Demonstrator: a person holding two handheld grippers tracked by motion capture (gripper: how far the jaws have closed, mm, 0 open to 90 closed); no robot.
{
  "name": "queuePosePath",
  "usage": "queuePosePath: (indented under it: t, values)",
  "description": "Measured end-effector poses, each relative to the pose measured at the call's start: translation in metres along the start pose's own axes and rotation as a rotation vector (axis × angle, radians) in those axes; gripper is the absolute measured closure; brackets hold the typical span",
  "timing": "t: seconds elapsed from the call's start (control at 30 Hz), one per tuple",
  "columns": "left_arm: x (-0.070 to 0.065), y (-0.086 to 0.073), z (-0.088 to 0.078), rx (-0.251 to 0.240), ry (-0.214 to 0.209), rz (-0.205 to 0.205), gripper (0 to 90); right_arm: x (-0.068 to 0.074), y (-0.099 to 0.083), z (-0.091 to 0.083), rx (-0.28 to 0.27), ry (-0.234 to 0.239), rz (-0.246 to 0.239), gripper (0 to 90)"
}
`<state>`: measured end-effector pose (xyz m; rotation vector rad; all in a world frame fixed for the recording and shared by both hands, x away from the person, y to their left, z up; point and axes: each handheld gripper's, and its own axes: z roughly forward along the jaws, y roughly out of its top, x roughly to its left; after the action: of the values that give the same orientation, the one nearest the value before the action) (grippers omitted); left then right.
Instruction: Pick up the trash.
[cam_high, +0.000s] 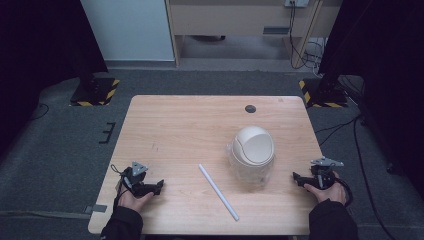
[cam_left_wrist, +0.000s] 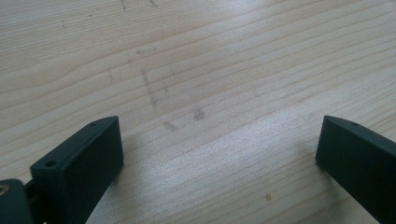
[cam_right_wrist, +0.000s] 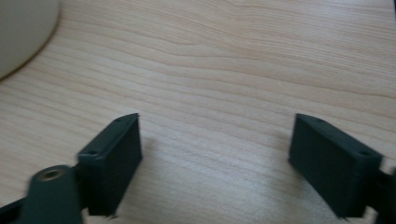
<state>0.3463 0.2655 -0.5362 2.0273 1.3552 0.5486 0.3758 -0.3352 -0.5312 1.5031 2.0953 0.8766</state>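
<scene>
A small cream bin with a domed swing lid (cam_high: 252, 150) stands right of the middle of the wooden table (cam_high: 175, 125); its clear lower part looks like a plastic liner. A white tube (cam_high: 218, 191) lies diagonally in front of it, toward the near edge. My left gripper (cam_high: 159, 187) rests near the front left corner, held by a hand, pointing right; its jaws stand wide apart over bare wood (cam_left_wrist: 219, 154). My right gripper (cam_high: 296, 177) sits by the right edge, pointing left at the bin, jaws wide with nothing between them (cam_right_wrist: 215, 163). The bin's edge (cam_right_wrist: 21, 32) shows top left.
A dark round hole (cam_high: 250, 108) sits near the table's far edge. Grey carpet surrounds the table, with black stands on hazard-striped bases (cam_high: 95, 92) at both far corners, cables at right, and a wooden cabinet (cam_high: 250, 20) behind.
</scene>
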Motion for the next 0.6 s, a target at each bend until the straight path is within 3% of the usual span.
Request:
queuePosePath:
  t: [0.1,0.17,0.2,0.33,0.4,0.47,0.6]
  values:
    - [0.0,0.0,0.0,0.0,0.001,-0.001,0.6,0.0,0.004,-0.005,-0.012,0.011,0.011,21.8]
    - [0.0,0.0,0.0,-0.001,0.002,-0.002,0.6,0.001,0.011,-0.014,-0.089,0.021,0.018,22.4]
    - [0.0,0.0,0.0,-0.001,0.002,-0.003,0.6,0.001,0.011,-0.014,-0.089,0.021,0.018,22.4]
    - [-0.001,0.0,0.0,-0.001,0.005,-0.005,0.4,0.003,0.02,-0.027,-0.199,0.038,0.042,21.4]
    - [-0.001,0.0,0.0,0.001,0.003,-0.003,0.4,0.003,0.022,-0.029,-0.224,0.04,0.045,21.4]
    - [-0.001,0.0,0.0,0.003,0.002,-0.001,0.0,0.005,0.03,-0.037,-0.306,0.042,0.046,20.8]
    - [-0.002,0.0,0.0,0.003,0.003,-0.002,0.0,0.008,0.037,-0.043,-0.357,0.055,0.042,22.1]
